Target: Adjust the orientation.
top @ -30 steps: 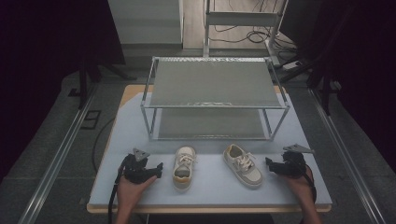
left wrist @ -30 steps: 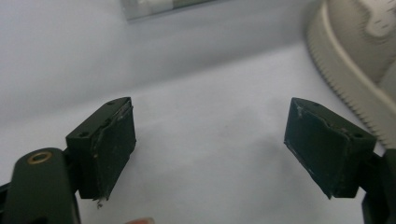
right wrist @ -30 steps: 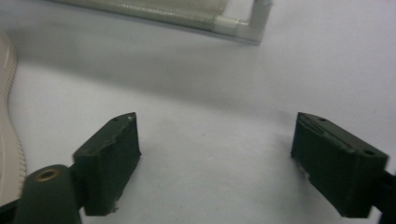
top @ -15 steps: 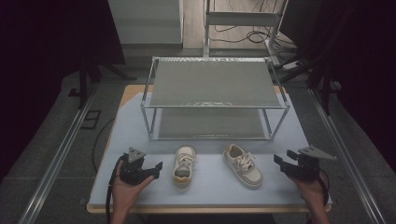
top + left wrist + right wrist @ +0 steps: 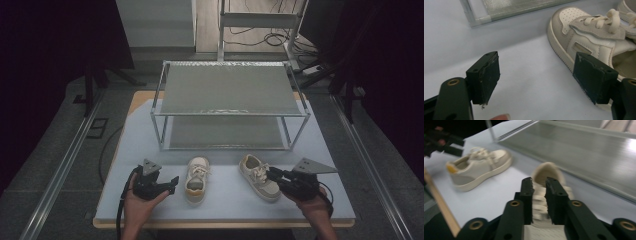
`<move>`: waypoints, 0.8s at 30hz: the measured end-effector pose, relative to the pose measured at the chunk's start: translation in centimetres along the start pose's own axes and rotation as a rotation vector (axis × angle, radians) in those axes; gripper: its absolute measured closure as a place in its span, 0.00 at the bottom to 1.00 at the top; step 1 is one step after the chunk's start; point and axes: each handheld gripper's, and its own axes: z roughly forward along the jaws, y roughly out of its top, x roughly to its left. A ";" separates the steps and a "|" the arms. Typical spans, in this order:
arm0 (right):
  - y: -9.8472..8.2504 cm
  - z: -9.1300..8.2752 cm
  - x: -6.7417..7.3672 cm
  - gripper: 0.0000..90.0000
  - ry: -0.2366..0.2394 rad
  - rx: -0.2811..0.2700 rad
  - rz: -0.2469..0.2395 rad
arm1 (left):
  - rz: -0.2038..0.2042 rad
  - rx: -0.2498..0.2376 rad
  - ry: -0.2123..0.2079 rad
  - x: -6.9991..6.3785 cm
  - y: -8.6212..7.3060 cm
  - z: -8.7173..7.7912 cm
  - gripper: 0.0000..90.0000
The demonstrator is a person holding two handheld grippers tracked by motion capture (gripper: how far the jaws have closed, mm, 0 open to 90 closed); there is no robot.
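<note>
Your pale blue desk [image 5: 150, 145] carries a two-tier wire-mesh metal rack [image 5: 227, 90]. In front lie two cream leather sneakers. Your right hand-held gripper [image 5: 272, 174] has just been closing and pinches the right sneaker's [image 5: 257, 177] laces; your left hand-held gripper [image 5: 172, 182] gapes beside the left sneaker [image 5: 197, 172].

Plenty of open table [image 5: 150, 150] along the front edge and out to both sides of the two-tier metal rack [image 5: 230, 107], which blocks the whole back half. The left shoe [image 5: 196, 179] and right shoe [image 5: 259, 177] sit apart, leaving a bare lane between them running up to the rack's lower shelf [image 5: 225, 133].
</note>
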 end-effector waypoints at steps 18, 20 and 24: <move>1.0 8.3 6.1 0.98 0.189 0.090 -0.101 | -0.005 0.004 -0.007 0.2 -0.1 -0.2 0.24; 0.9 9.1 6.6 0.98 0.199 0.106 -0.107 | -0.006 0.003 -0.007 0.2 -0.2 -0.2 0.24; 0.5 10.7 7.9 0.98 0.210 0.144 -0.142 | -0.006 0.007 -0.006 0.3 -0.2 -0.2 0.24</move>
